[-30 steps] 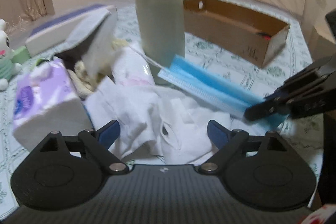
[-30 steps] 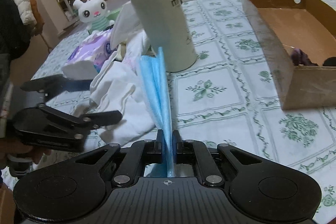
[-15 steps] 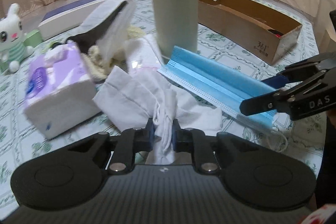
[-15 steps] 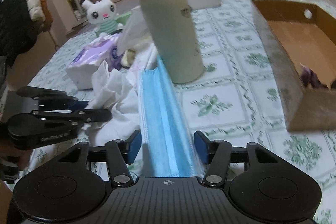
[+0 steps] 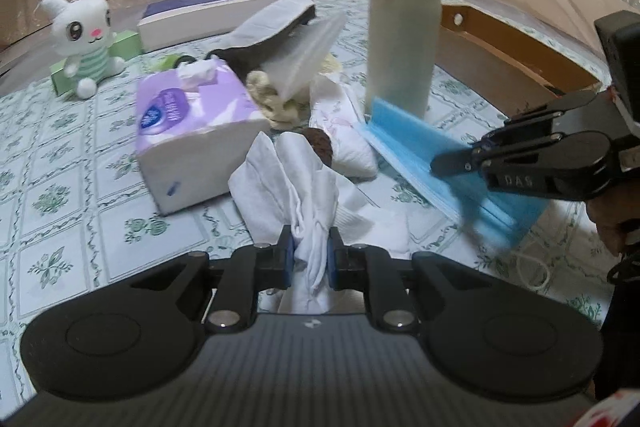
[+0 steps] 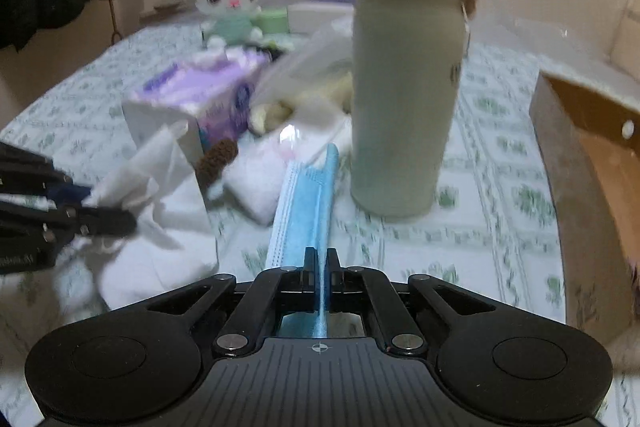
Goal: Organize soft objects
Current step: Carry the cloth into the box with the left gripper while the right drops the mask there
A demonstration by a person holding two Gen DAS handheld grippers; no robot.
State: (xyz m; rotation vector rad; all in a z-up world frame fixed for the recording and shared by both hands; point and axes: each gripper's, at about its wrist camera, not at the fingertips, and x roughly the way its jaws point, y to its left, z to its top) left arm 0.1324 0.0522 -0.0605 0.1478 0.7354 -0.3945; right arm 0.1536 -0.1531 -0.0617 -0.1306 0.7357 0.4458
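My left gripper (image 5: pixel 311 251) is shut on a bunched white cloth (image 5: pixel 296 187) and holds it above the patterned tablecloth. It shows at the left in the right wrist view (image 6: pixel 120 221). My right gripper (image 6: pixel 321 259) is shut on a blue face mask (image 6: pixel 308 199), lifted in front of the pale green flask (image 6: pixel 404 79). In the left wrist view the right gripper (image 5: pixel 452 159) holds the mask (image 5: pixel 432 155) at the right. A purple tissue pack (image 5: pixel 192 123), a white pouch (image 5: pixel 344 131) and a brown knitted piece (image 5: pixel 320 143) lie between them.
An open cardboard box (image 5: pixel 516 55) stands at the right, also in the right wrist view (image 6: pixel 588 163). A plush white rabbit (image 5: pixel 88 35) sits at the far left by a green box (image 5: pixel 124 45). A flat white-and-blue box (image 5: pixel 224 13) and a grey pouch (image 5: pixel 272 35) lie behind.
My left gripper closed on the white cloth and lifted it. My right gripper opened briefly half a second ago, then shut on the blue mask again and moved closer to the flask.
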